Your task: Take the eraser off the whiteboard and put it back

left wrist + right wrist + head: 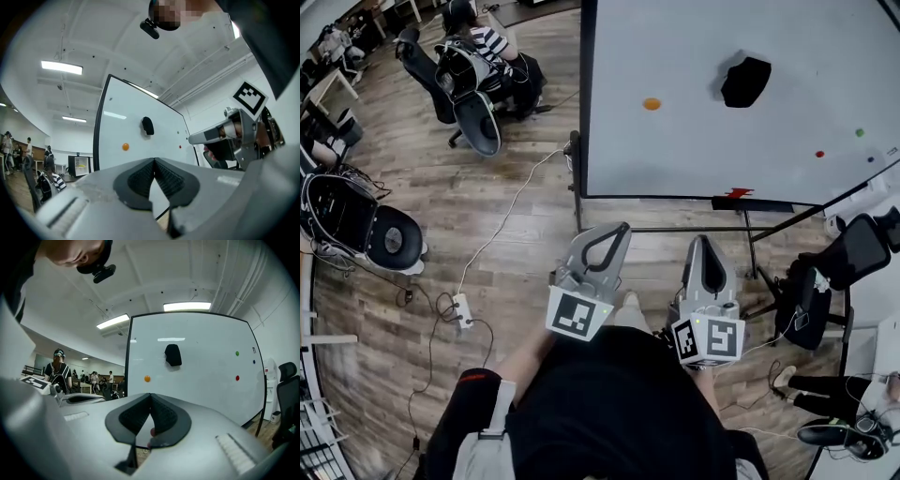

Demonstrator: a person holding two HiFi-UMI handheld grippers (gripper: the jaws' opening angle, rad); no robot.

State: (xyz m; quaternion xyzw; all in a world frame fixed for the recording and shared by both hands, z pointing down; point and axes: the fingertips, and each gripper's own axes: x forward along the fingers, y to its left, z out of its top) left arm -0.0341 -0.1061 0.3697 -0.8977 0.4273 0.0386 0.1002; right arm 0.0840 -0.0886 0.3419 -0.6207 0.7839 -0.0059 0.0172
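Eraser (745,82) sits on the whiteboard (675,159), in its upper part, right of the orange magnet (652,104). I read 1 of 2 cases: the lift is not yet begun, or the eraser is already back; I cannot tell which. Left gripper (617,232): jaws together, nothing between them. Right gripper (704,242): jaws together too, empty. Both are held low, close to the torso, side by side, well apart from the board and pointing roughly toward it. If the lift is pending, a full reach forward remains.
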